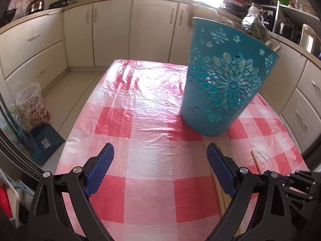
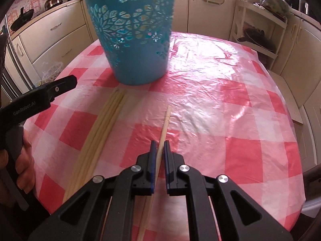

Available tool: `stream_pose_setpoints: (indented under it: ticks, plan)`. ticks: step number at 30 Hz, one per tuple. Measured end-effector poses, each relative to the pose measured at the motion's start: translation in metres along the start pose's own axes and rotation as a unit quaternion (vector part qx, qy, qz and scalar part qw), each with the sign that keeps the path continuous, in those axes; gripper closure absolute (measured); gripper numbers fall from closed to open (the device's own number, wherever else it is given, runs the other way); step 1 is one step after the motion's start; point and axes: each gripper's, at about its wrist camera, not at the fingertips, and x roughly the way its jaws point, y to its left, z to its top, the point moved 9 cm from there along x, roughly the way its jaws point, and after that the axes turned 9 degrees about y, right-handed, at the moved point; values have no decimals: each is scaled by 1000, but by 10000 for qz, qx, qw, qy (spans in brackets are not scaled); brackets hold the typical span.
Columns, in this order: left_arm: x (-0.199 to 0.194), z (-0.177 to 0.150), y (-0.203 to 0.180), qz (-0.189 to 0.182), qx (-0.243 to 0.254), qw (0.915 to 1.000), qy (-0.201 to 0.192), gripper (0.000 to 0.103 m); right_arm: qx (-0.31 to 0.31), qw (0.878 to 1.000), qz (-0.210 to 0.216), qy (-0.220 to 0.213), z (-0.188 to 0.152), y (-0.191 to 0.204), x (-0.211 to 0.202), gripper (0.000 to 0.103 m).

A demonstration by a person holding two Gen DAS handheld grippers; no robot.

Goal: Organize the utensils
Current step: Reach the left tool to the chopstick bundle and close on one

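A teal cut-out flower-pattern holder point(image 2: 132, 38) stands on the red-and-white checked table; in the left wrist view the same holder point(image 1: 224, 80) is at the right. My right gripper point(image 2: 159, 146) is shut on a single wooden chopstick point(image 2: 166, 118), whose tip points toward the holder. A bundle of several pale chopsticks point(image 2: 104, 124) lies flat to its left, ends near the holder's base. My left gripper point(image 1: 160, 153) is open over bare cloth with nothing between its fingers; the bundle point(image 1: 221, 196) shows behind its right finger, and the held chopstick point(image 1: 257, 161) further right.
The table point(image 1: 152, 190) ends at the left above a floor with a floral bin point(image 1: 33, 106) and a blue box point(image 1: 47, 140). Cream cabinets point(image 1: 112, 32) surround the room. A white shelf rack point(image 2: 258, 30) stands beyond the far right edge. A hand point(image 2: 24, 160) holds the left gripper's handle.
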Motion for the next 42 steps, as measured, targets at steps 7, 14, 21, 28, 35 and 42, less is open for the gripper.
stream_pose_setpoints:
  ticks: [7, 14, 21, 28, 35, 42]
  plan:
    - [7, -16, -36, 230, 750, 9960, 430, 13, 342, 9988, 333, -82, -4, -15, -4, 95]
    - [17, -23, -36, 634, 723, 9925, 750, 13, 486, 9966, 660, -74, -6, -22, -5, 95]
    - [19, -25, -32, 850, 667, 9905, 846, 13, 585, 9950, 810, -38, -7, -24, -7, 95]
    - [24, -21, -37, 998, 711, 9881, 934, 13, 615, 9945, 851, -37, -7, -24, -7, 95]
    - [30, -17, -38, 967, 654, 9887, 940, 15, 666, 9942, 841, -67, -6, -26, -7, 95]
    - [36, -10, -51, 650, 728, 9914, 871, 53, 685, 9942, 822, -91, -4, -26, -5, 94]
